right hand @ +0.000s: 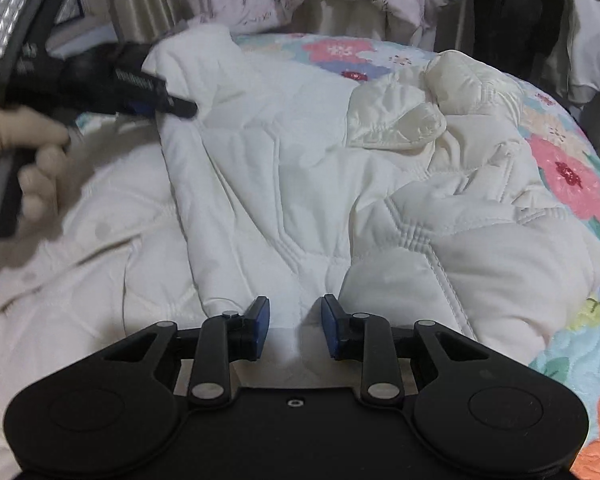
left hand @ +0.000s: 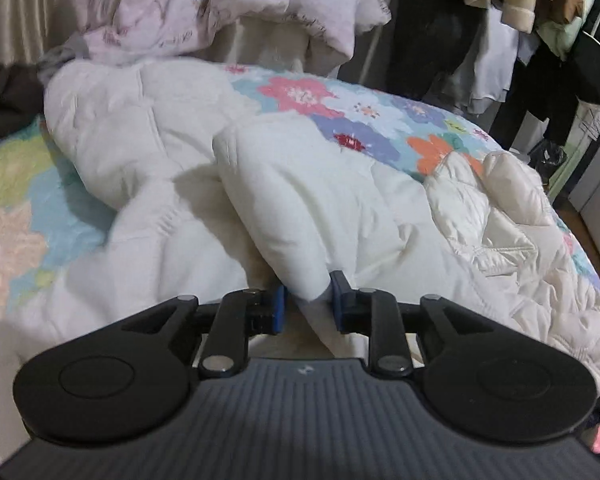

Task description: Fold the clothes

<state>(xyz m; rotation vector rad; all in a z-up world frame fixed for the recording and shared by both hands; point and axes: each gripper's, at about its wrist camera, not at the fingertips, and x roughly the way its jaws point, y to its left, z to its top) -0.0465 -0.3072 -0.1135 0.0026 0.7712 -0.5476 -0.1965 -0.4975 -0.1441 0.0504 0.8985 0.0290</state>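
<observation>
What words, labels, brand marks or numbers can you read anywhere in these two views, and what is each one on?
No text can be read.
Left gripper: pale marks on its body, too blurred to read.
Pink bedding: faint printed scribbles, not legible.
Left gripper's grey housing: a tiny pale emblem, no letters.
White quilted jacket and floral bedspread: no text.

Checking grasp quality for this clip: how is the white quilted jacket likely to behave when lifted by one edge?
Probably floppy: the white quilted jacket lies in soft folds on the floral bedspread. Likely light but bulky, given its puffy padding. The shiny collar area may be slippery, so the fold between the left gripper fingers could slide out.
</observation>
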